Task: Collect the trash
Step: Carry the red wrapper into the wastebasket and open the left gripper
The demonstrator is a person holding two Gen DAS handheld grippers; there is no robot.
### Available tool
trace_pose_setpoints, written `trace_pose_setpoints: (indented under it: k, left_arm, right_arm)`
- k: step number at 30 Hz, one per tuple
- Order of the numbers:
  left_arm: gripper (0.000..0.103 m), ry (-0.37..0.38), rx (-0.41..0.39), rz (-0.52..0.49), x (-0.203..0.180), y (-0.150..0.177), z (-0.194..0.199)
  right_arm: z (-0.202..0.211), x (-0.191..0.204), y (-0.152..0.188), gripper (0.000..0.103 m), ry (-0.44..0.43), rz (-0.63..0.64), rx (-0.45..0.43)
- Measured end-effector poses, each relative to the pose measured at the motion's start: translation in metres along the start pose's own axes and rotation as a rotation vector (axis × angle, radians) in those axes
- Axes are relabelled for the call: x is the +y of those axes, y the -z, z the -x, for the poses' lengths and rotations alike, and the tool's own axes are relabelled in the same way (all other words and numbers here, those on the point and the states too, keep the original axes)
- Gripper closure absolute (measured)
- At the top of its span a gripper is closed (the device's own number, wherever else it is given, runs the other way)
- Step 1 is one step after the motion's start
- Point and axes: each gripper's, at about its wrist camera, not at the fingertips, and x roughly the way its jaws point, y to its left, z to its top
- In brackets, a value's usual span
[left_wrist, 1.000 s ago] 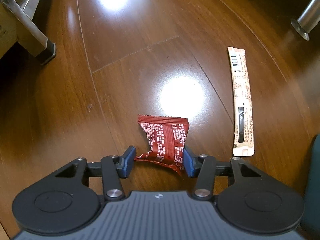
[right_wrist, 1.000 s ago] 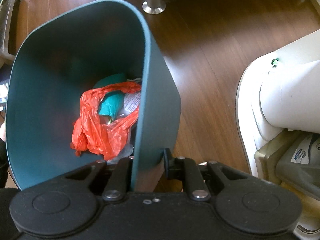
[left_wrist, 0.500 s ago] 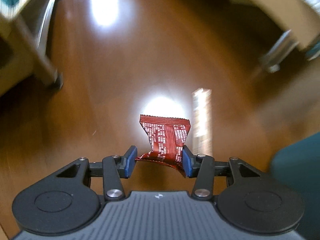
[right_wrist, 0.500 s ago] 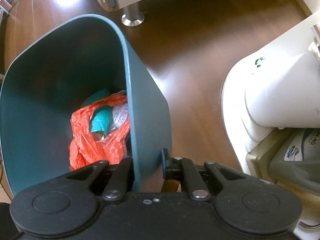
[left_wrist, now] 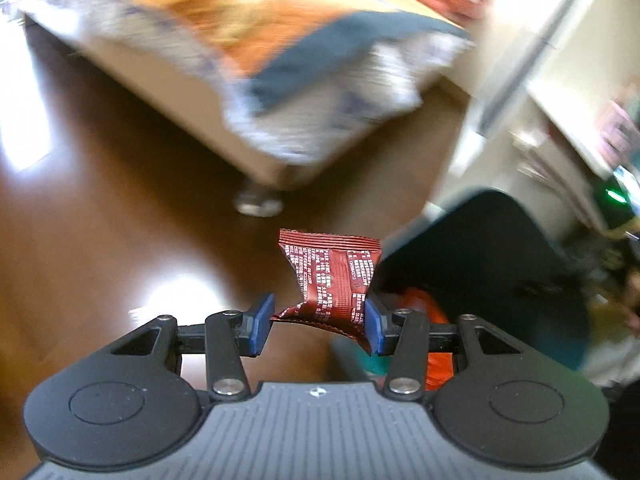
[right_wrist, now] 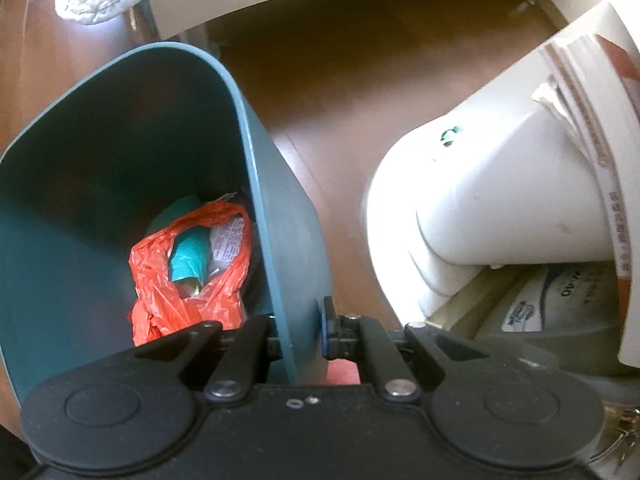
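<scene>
Teal waste bin (right_wrist: 100, 184): wall pinched between the closed jaws of the right gripper (right_wrist: 302, 334), whose view alone shows the orange plastic bag (right_wrist: 176, 292) inside. Red snack wrapper (left_wrist: 334, 280): clamped crumpled in the part-open left gripper (left_wrist: 316, 326), seen only in the left view, just left of the bin.

One crinkled red foil wrapper (left_wrist: 334, 280) sits between the left tongs. One tall teal plastic bin (right_wrist: 120, 152), left of the right tongs, contains one crumpled orange plastic bag (right_wrist: 160, 280) and one teal roll (right_wrist: 190, 254).
</scene>
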Motion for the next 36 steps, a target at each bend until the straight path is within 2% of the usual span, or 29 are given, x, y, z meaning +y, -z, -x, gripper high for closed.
trace_pose_setpoints:
  k: [2, 5, 11, 17, 30, 32, 34, 36]
  left_arm:
    - [0.057, 0.053, 0.025, -0.064, -0.028, -0.001, -0.008]
    - [0.057, 0.094, 0.071, -0.136, -0.063, 0.002, -0.025]
    - [0.057, 0.112, 0.158, -0.228, -0.100, 0.019, -0.065]
    - [0.057, 0.102, 0.227, -0.266, -0.108, 0.028, -0.087]
    - [0.056, 0.113, 0.263, -0.242, -0.106, 0.023, -0.107]
    - [0.054, 0.108, 0.260, -0.239, -0.106, 0.023, -0.106]
    - [0.042, 0.107, 0.253, -0.227, -0.105, 0.021, -0.103]
    - [0.041, 0.108, 0.244, -0.214, -0.103, 0.021, -0.100]
  right_arm:
    - [0.003, 0.002, 0.002, 0.097, 0.007, 0.005, 0.000]
    - [0.005, 0.004, 0.004, 0.096, 0.018, 0.019, -0.001]
    - [0.006, 0.005, 0.005, 0.094, 0.026, 0.042, 0.000]
    - [0.008, 0.003, 0.000, 0.092, 0.009, 0.054, -0.002]
    - [0.012, 0.017, 0.007, 0.091, 0.023, 0.157, -0.018]
    - [0.012, 0.020, 0.008, 0.091, 0.028, 0.182, -0.017]
    - [0.012, 0.023, 0.009, 0.091, 0.030, 0.208, -0.017]
    - [0.011, 0.022, 0.007, 0.091, 0.029, 0.218, -0.016]
